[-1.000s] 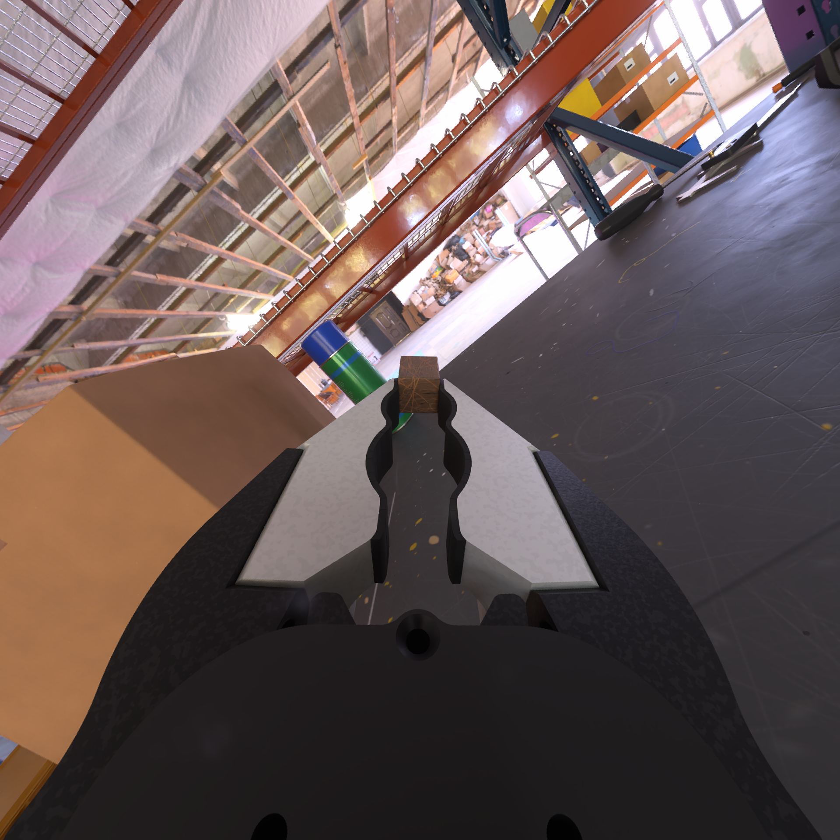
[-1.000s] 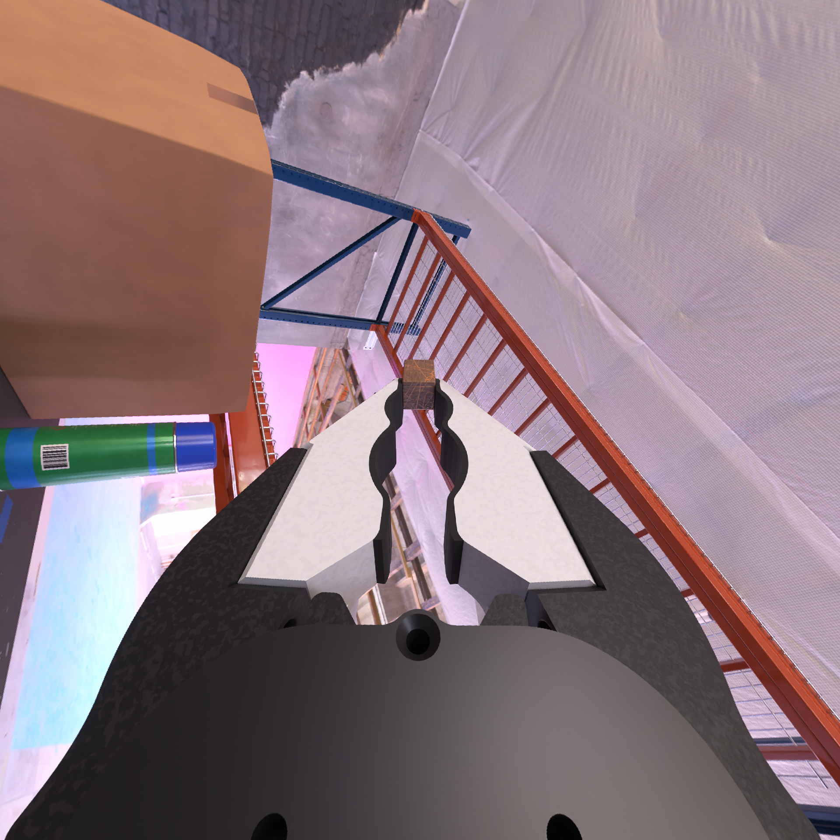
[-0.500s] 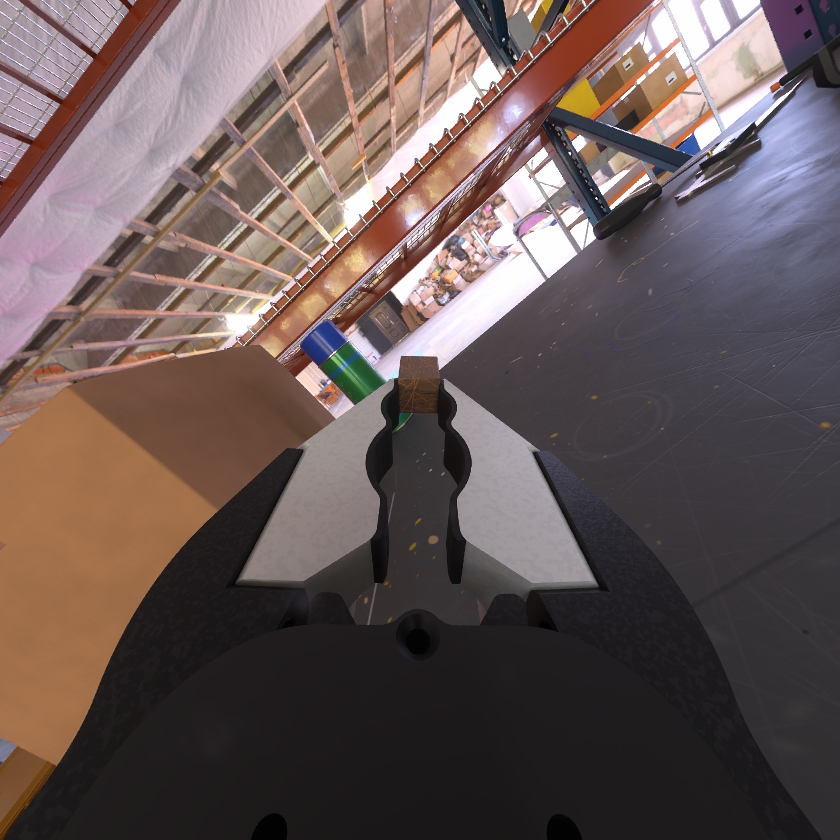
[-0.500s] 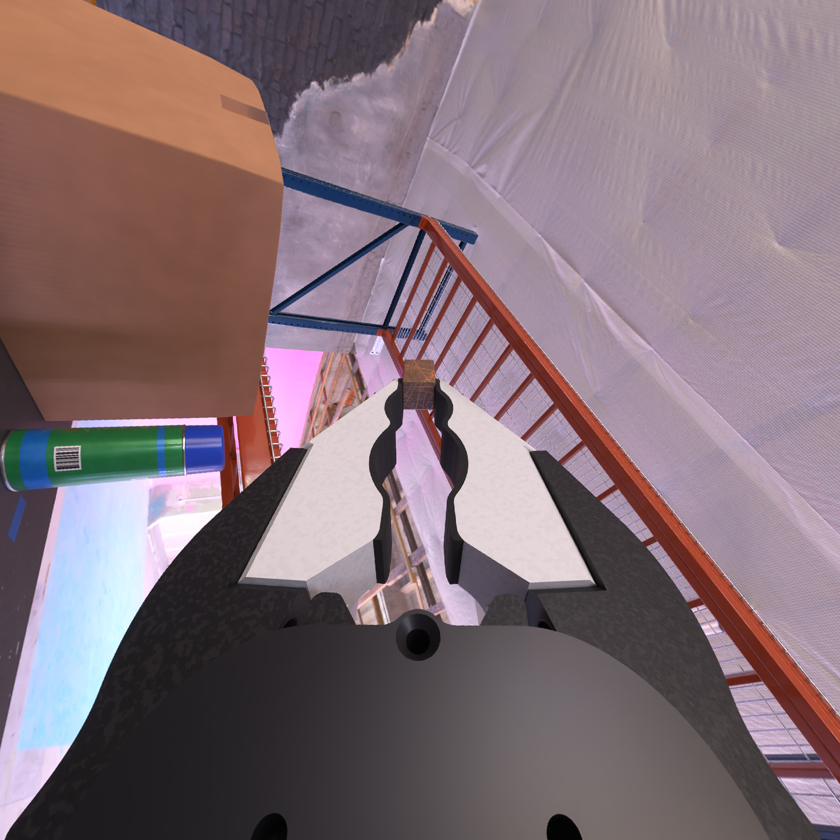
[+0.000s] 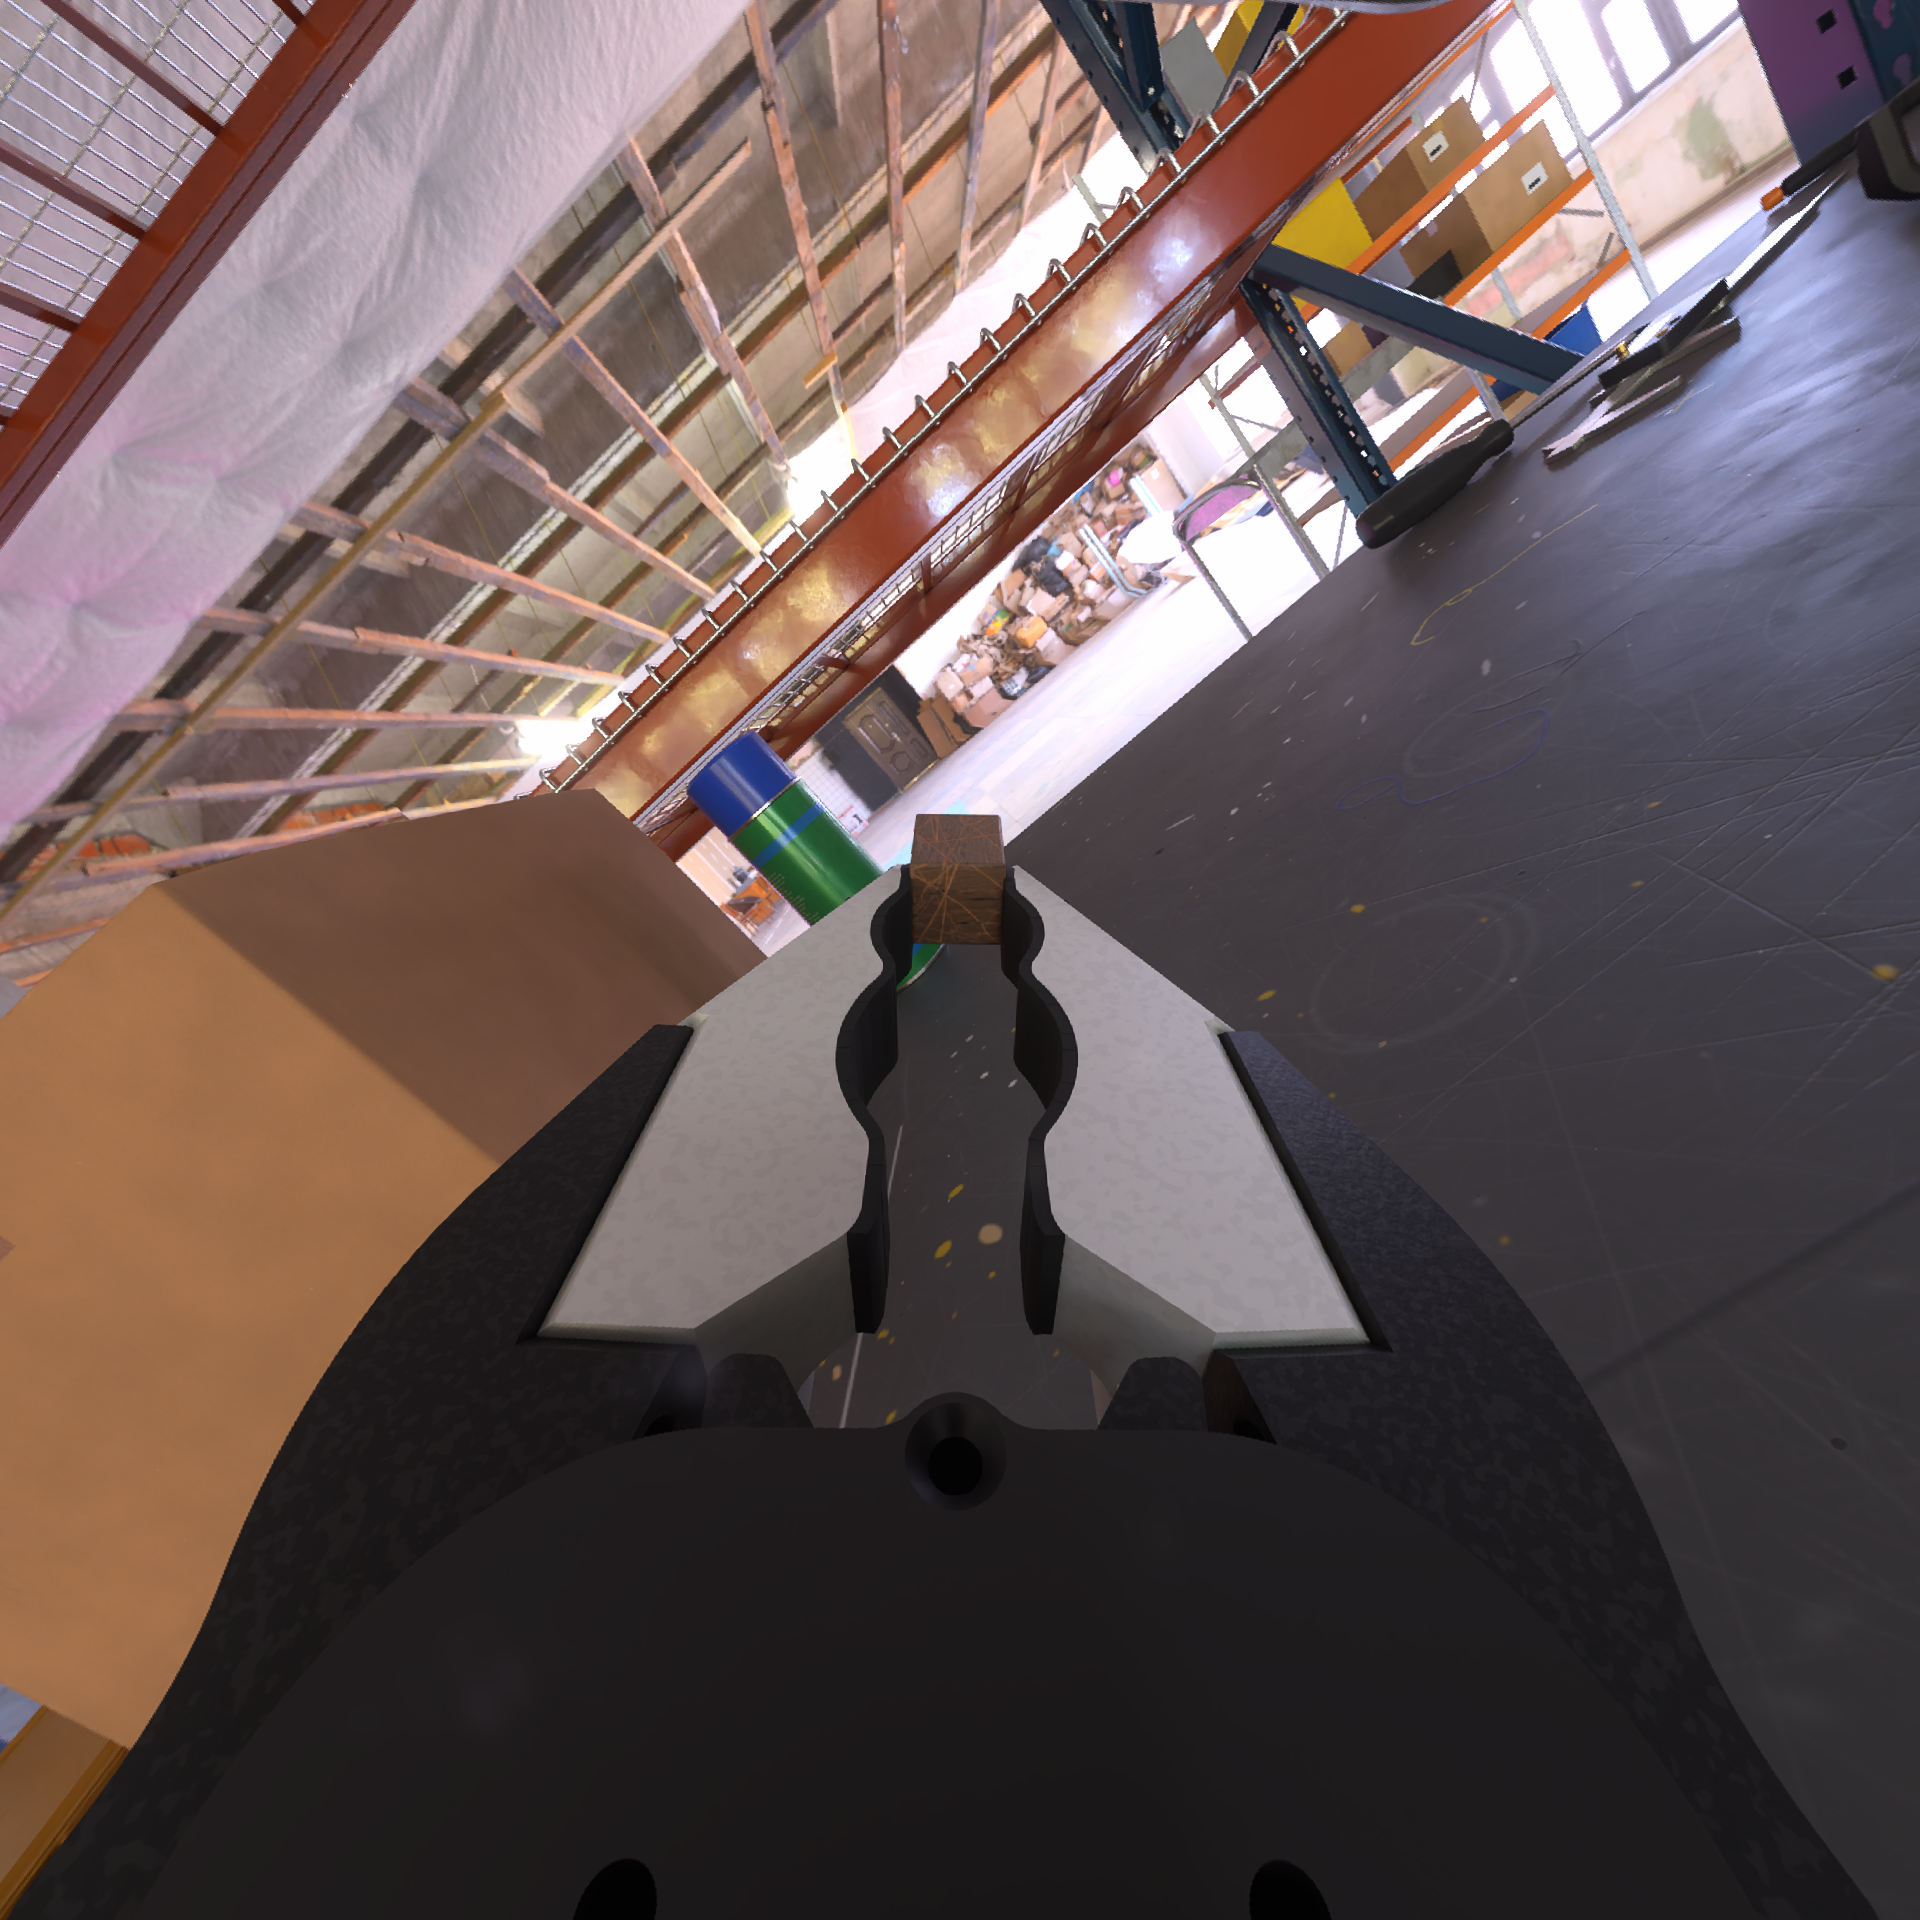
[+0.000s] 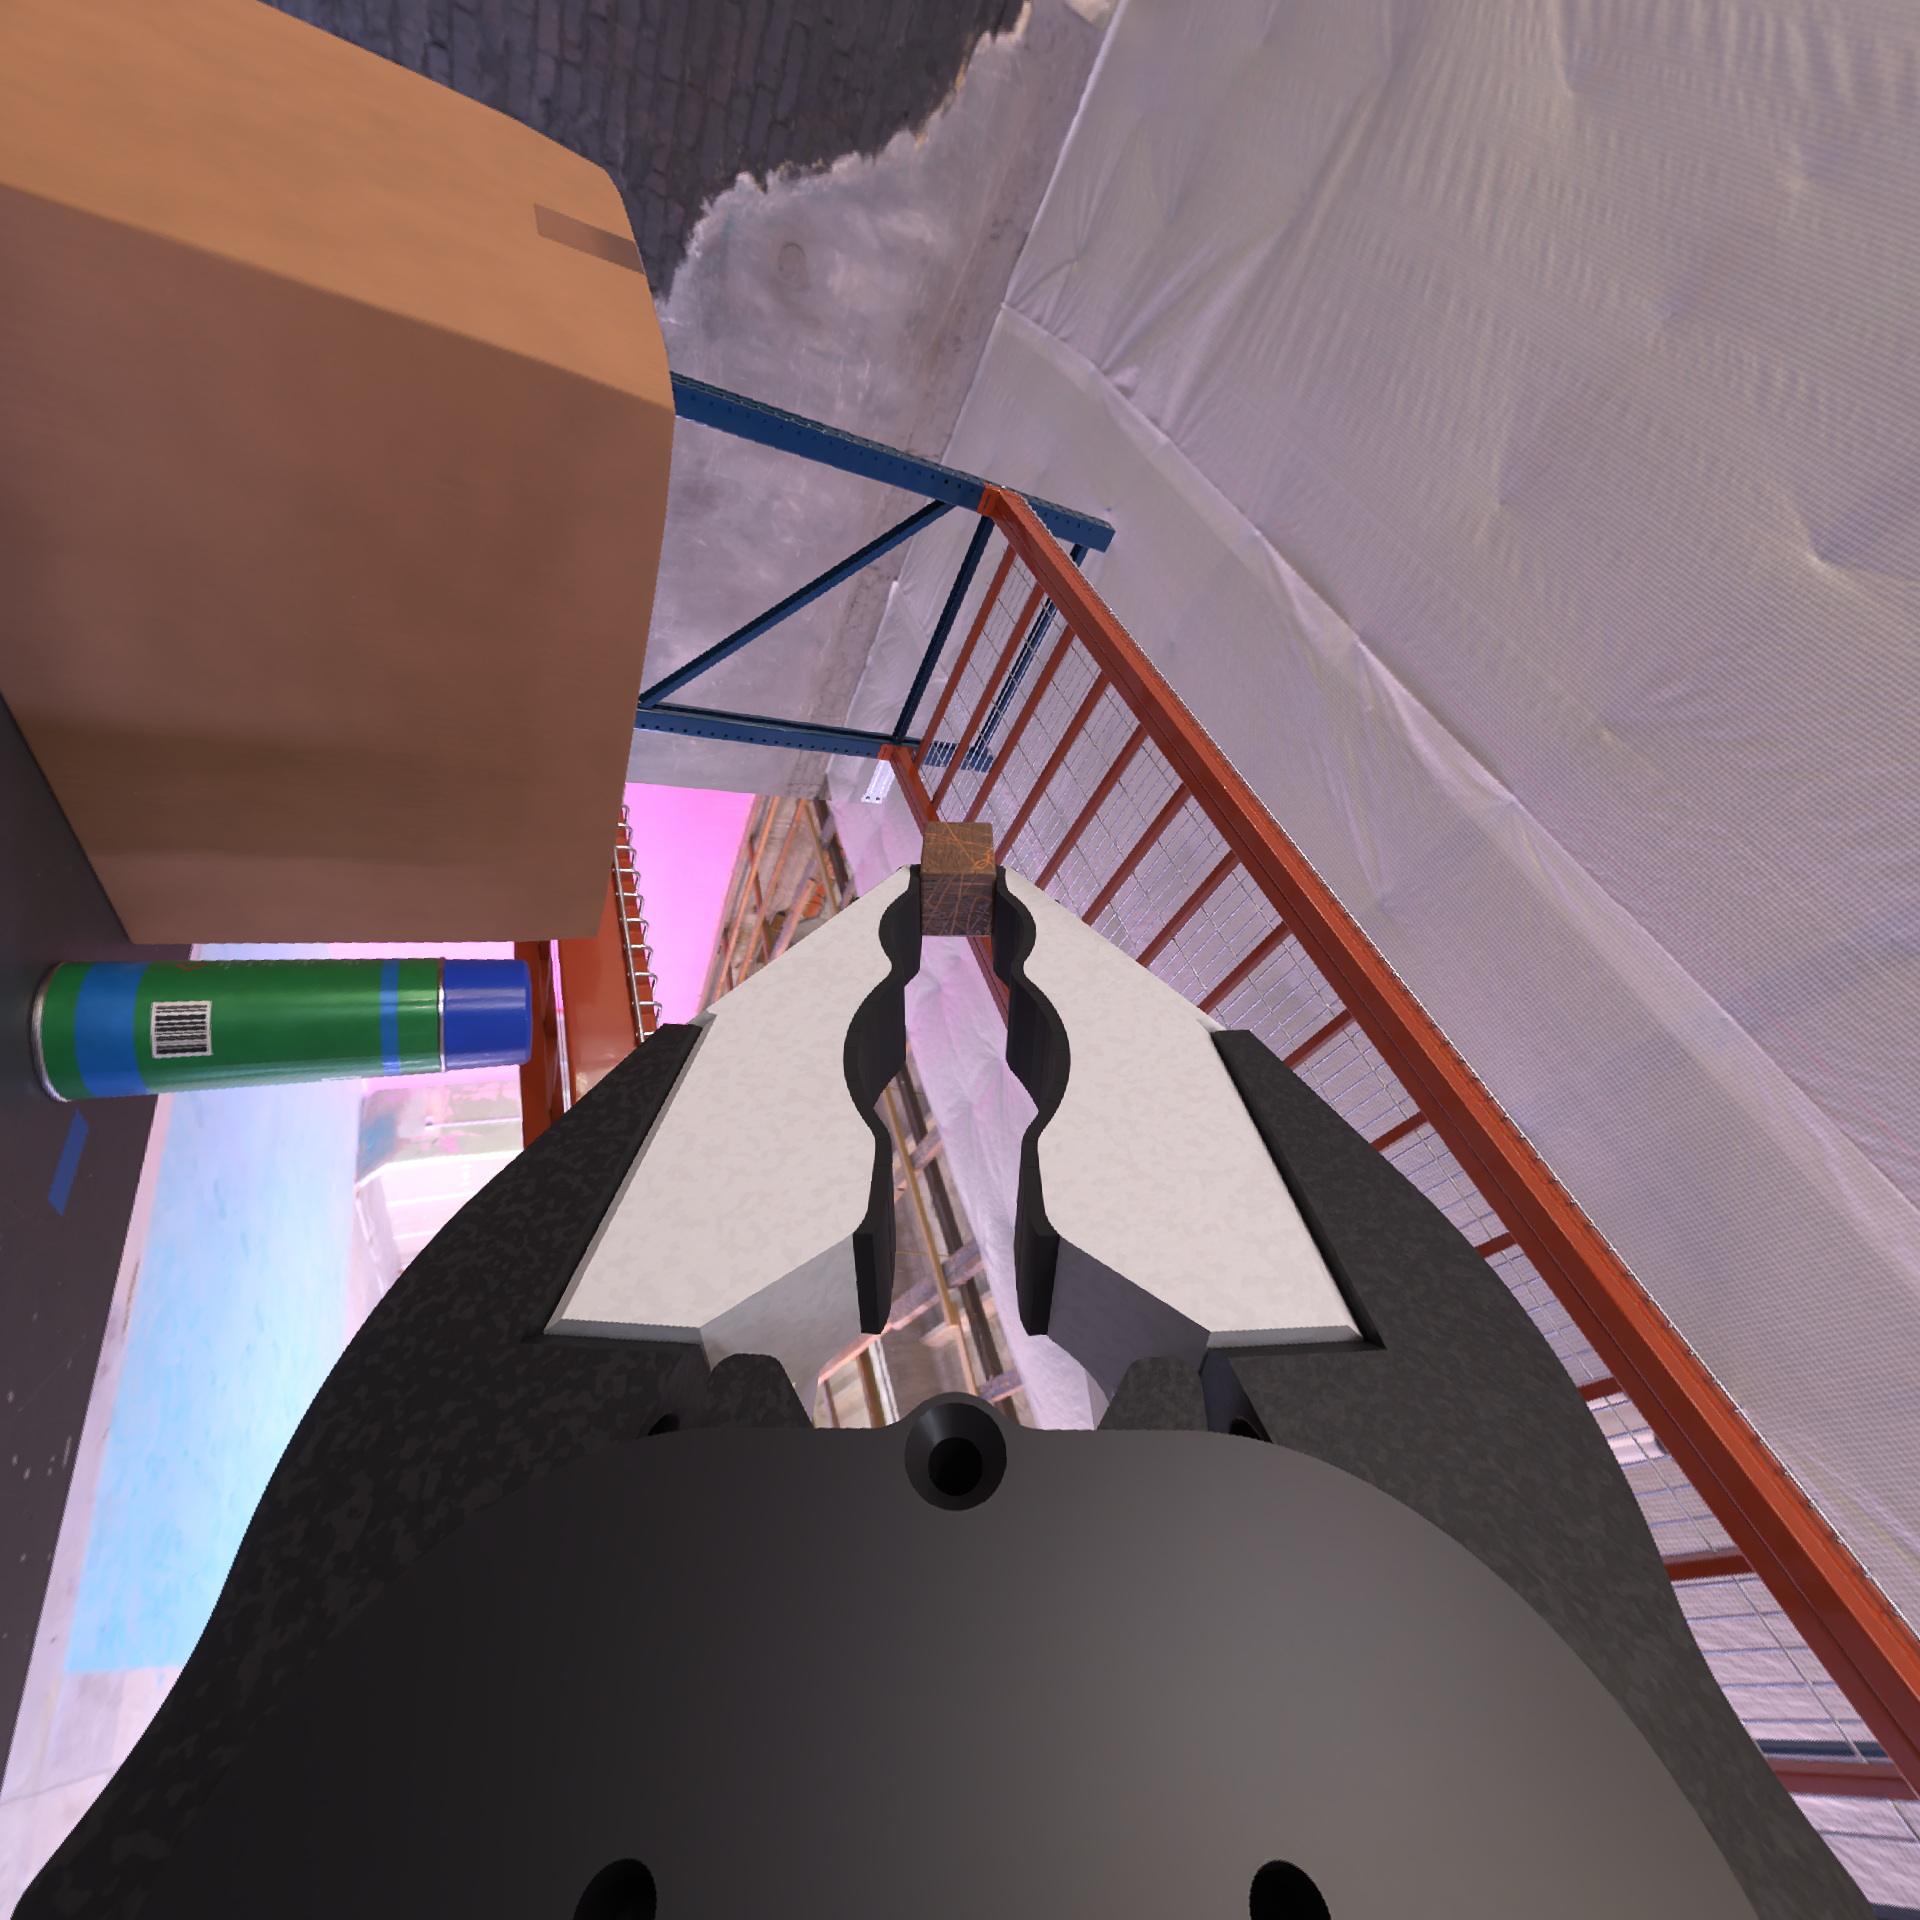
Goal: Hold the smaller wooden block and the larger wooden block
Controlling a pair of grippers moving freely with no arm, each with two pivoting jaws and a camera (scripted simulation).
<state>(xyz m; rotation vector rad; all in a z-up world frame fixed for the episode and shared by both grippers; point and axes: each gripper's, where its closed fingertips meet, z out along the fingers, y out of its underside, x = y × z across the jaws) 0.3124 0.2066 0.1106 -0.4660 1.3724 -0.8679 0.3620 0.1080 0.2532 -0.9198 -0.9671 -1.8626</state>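
Left gripper: clenched on the larger block, which sits pinched between its fingertips, clear of the floor.
Right gripper: clenched on the smaller block, pinched at the very tips, with only wall and railing behind it.
Box: a big brown carton, the landmark; in the left wrist view it stands just left of the left gripper's fingers, and in the right wrist view it fills the upper left corner.
Can: green with a blue cap, just beside the box on its far side in the left wrist view; in the right wrist view it stands on the same dark surface as the box, right next to it.
Floor: dark, scratched and paint-flecked, to the right of the box.
Racking: red beams and blue struts, well beyond the box.
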